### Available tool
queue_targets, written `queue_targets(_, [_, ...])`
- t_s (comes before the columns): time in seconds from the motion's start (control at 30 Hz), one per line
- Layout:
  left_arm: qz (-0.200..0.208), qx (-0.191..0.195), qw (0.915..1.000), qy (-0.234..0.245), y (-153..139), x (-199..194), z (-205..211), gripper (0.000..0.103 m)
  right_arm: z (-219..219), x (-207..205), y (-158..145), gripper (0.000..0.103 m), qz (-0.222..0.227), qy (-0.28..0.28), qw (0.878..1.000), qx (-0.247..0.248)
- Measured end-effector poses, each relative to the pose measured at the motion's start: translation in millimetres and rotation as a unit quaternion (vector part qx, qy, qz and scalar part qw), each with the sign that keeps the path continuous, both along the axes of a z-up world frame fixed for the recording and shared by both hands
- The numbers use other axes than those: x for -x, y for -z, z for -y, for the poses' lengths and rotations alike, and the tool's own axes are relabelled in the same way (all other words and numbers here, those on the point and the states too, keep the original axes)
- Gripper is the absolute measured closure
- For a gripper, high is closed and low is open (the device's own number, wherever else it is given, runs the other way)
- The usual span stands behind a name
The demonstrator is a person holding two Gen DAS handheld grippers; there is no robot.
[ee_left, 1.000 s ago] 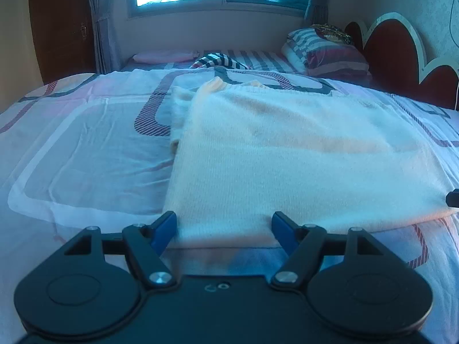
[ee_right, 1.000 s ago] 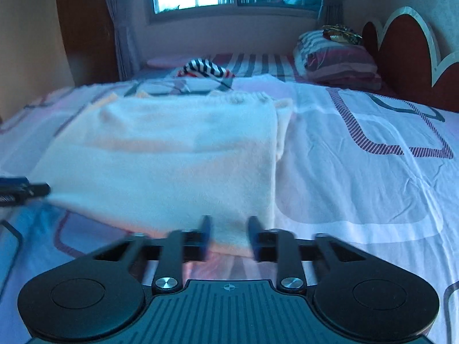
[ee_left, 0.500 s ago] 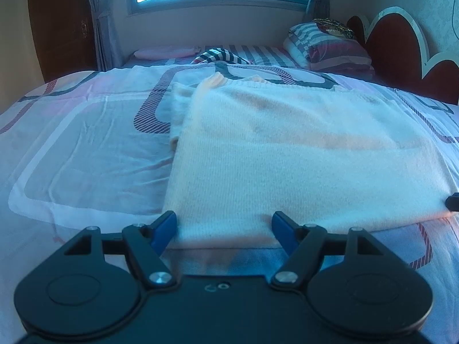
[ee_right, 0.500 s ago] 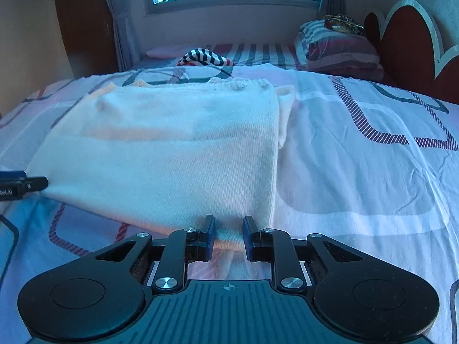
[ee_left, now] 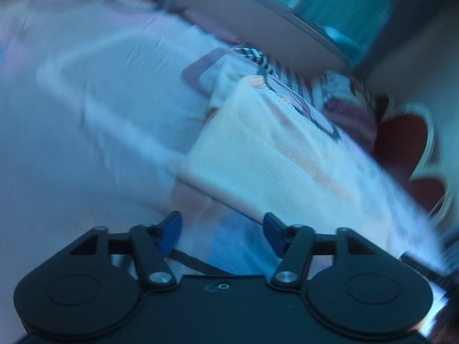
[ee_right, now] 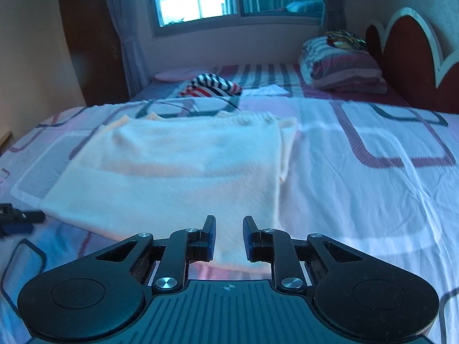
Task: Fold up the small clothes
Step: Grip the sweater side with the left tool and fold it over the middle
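Observation:
A cream knitted garment (ee_right: 178, 172) lies folded flat on the patterned bedsheet (ee_right: 373, 200). My right gripper (ee_right: 229, 236) sits at its near right corner. The jaws stand narrow, with the hem filling the gap between the blue pads, so it is shut on the cloth. The left wrist view is tilted and blurred. There the garment (ee_left: 287, 149) slants away beyond my left gripper (ee_left: 222, 229). Its jaws are closing, with only sheet between them, and the hem lies just past the tips. The left gripper's tip (ee_right: 14, 218) shows at the garment's near left corner.
A striped red, white and dark garment (ee_right: 212, 86) lies bunched at the far side of the bed. Striped pillows (ee_right: 344, 68) rest against the red headboard (ee_right: 407, 51) on the right. A window and curtains stand behind.
The left wrist view has rolled sharply and gone blurred, and the left jaws stand narrower than before. The right gripper has risen a little, its jaws staying narrow around the hem.

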State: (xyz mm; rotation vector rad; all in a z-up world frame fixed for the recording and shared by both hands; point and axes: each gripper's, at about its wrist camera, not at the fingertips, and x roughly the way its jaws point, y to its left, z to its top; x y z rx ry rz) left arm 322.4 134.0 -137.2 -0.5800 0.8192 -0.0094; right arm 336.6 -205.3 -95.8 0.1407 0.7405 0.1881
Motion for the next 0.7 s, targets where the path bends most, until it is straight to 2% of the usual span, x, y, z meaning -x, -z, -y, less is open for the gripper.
queue_targets(0.1, [0.004, 0.046, 0.9983, -0.034, 4, -7, -6, 0.049, -6, -6, -5, 0.083, 0.007, -0.010, 1.000, -0.006])
queue_targets(0.27, [0.011, 0.074, 0.9961, -0.047, 9, -20, -5, 0.049, -14, -19, -5, 0.083, 0.010, -0.016, 1.000, -0.022])
queue_targets(0.43, [0.018, 0.114, 0.9904, -0.075, 18, -24, -8, 0.053, -21, -27, -2, 0.083, 0.007, -0.031, 0.999, -0.024])
queue_targets(0.6, [0.026, 0.134, 0.9865, -0.091, 23, -29, -11, 0.061, -22, -37, 2, 0.083, 0.005, -0.029, 0.999, -0.030])
queue_targets(0.7, [0.033, 0.146, 0.9838, -0.099, 26, -32, -12, 0.061, -22, -44, 3, 0.083, 0.004, -0.031, 0.999, -0.045])
